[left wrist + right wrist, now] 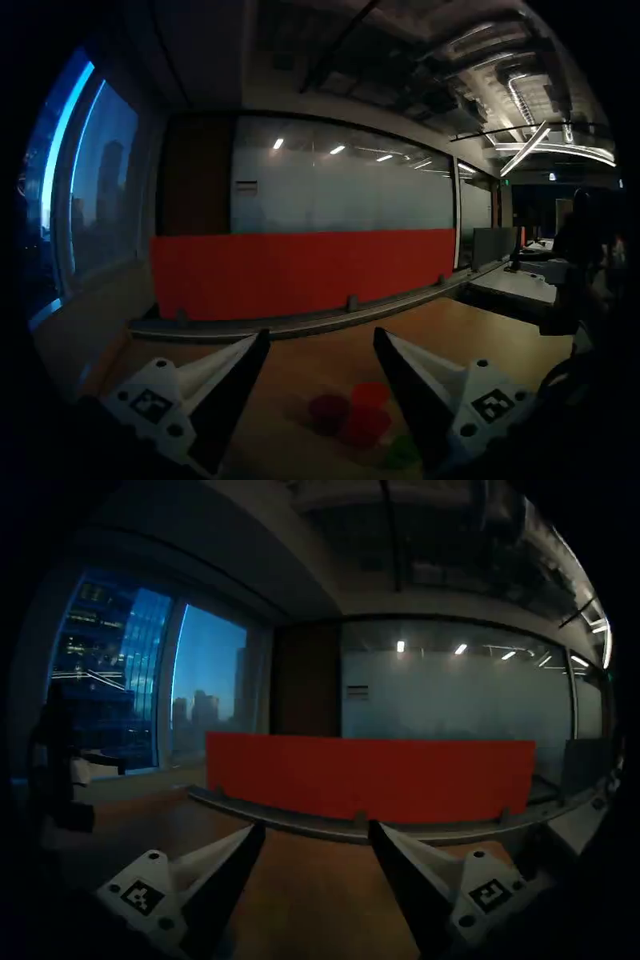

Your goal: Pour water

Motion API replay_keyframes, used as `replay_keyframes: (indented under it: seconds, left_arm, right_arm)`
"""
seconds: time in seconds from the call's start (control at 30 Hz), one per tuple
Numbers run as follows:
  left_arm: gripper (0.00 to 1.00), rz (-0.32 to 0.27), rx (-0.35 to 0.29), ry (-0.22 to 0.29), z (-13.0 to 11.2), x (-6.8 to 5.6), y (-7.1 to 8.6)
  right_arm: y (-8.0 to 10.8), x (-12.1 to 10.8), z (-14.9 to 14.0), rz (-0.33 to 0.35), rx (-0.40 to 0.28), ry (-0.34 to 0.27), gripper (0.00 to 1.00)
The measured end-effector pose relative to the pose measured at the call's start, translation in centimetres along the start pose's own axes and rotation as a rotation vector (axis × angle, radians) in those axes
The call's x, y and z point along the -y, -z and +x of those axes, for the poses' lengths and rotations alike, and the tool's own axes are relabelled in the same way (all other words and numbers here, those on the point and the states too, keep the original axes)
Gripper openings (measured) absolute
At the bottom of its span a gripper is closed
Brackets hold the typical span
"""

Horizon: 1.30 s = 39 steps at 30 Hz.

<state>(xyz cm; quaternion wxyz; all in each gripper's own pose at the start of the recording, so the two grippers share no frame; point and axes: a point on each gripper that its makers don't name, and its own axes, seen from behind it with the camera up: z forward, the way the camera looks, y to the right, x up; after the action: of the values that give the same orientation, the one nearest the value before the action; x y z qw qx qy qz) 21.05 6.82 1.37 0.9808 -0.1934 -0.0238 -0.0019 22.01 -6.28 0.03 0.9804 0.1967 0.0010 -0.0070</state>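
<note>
The left gripper [320, 331] is hanging wide open with nothing between its jaws, looking down at a wooden table [304, 376]. The red cups [364, 412] are standing in a tight cluster between its fingers, well short of the table's far edge, where a red partition [304, 272] is running. A green object [402, 452] is sitting just beside them, too dim to identify. The right gripper [316, 825] is also hovering open and empty over bare wood. The reach for a cup is probably beginning. To do it well, the person should be lowering one gripper squarely over a single outer cup, without nudging its neighbours. Which cup is holding water I cannot tell.
</note>
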Motion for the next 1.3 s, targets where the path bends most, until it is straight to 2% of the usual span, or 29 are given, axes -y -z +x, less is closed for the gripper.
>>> replay_keyframes:
  seconds: [0.17, 0.3, 0.7, 1.0, 1.3]
  left_arm:
    - [0.96, -0.065, -0.018, 0.021, 0.7, -1.3, 0.3]
    - [0.96, -0.118, -0.016, 0.030, 0.7, -2.3, 0.6]
    - [0.96, -0.222, 0.002, 0.015, 0.4, -4.5, 1.6]
    - [0.96, -0.270, 0.034, 0.013, -0.6, -5.5, 2.1]
    - [0.96, -0.306, 0.077, -0.002, -2.5, -6.1, 2.2]
  right_arm:
    - [0.4, 1.5, 0.4, 0.081, -0.009, -0.003, 0.99]
    - [0.5, 2.0, 0.2, 0.109, -0.002, 0.003, 0.99]
    - [0.8, 5.3, 0.1, 0.243, 0.030, 0.036, 0.99]
    - [1.2, 7.0, -0.9, 0.318, 0.075, 0.047, 0.99]
    - [2.1, 8.3, -2.5, 0.376, 0.122, 0.097, 0.99]
